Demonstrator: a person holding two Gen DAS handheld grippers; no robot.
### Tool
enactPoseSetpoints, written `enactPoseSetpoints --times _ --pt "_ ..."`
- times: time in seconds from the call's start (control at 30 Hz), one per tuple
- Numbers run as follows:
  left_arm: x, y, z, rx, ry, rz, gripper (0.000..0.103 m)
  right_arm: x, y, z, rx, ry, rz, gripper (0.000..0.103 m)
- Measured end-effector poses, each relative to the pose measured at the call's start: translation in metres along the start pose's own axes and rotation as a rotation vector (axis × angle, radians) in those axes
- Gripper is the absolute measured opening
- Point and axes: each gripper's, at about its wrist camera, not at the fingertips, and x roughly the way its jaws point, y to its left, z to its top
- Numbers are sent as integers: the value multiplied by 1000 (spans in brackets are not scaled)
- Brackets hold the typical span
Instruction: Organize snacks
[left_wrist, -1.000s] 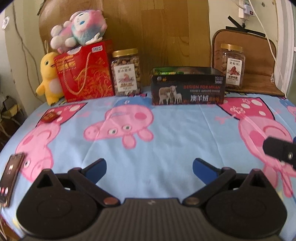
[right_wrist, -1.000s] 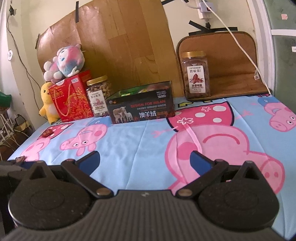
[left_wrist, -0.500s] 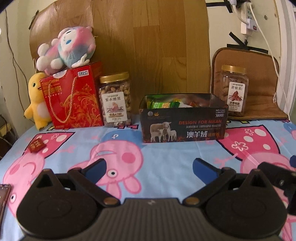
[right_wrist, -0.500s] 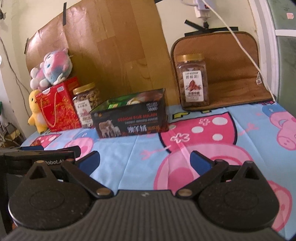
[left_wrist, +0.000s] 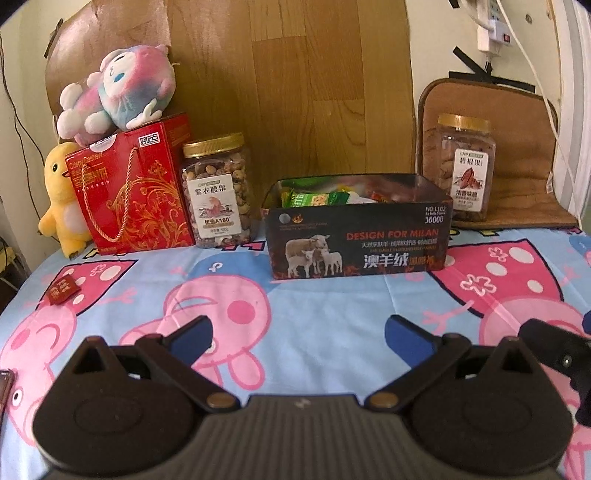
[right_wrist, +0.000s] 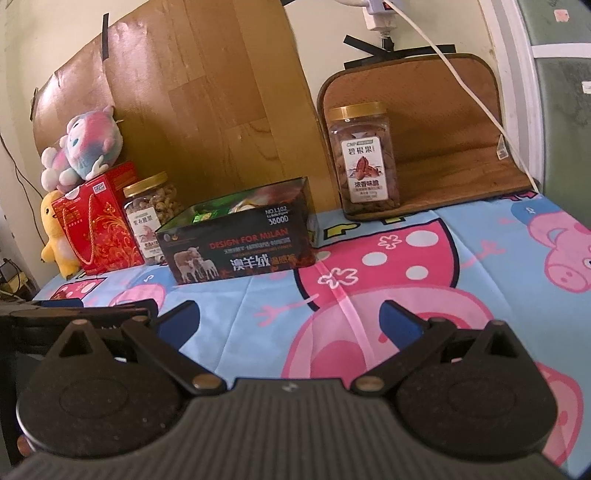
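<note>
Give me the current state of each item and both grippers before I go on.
Left gripper: open, empty, above the sheet.
Right gripper: open, empty.
Black box: open top, snack packets inside.
Cashew jar: upright, lid on, full.
Pecan jar: upright, lid on, standing on the brown mat.
Red gift box: upright, closed, plush toy lying on top.
Small red packet: lying flat on the sheet.

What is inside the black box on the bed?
The black box is open and holds snack packets: green ones at the left, red and white ones beside them. Its front wall hides whatever lies lower down.
</note>
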Motion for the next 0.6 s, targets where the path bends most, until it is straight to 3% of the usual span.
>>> enactPoseSetpoints --times 0.4,0.6 --pt "0 3 -4 -6 14 54 103 -1 0 -2 7 3 13 103" --pt "2 7 -10 -31 56 34 103 -1 2 -2 7 8 20 103"
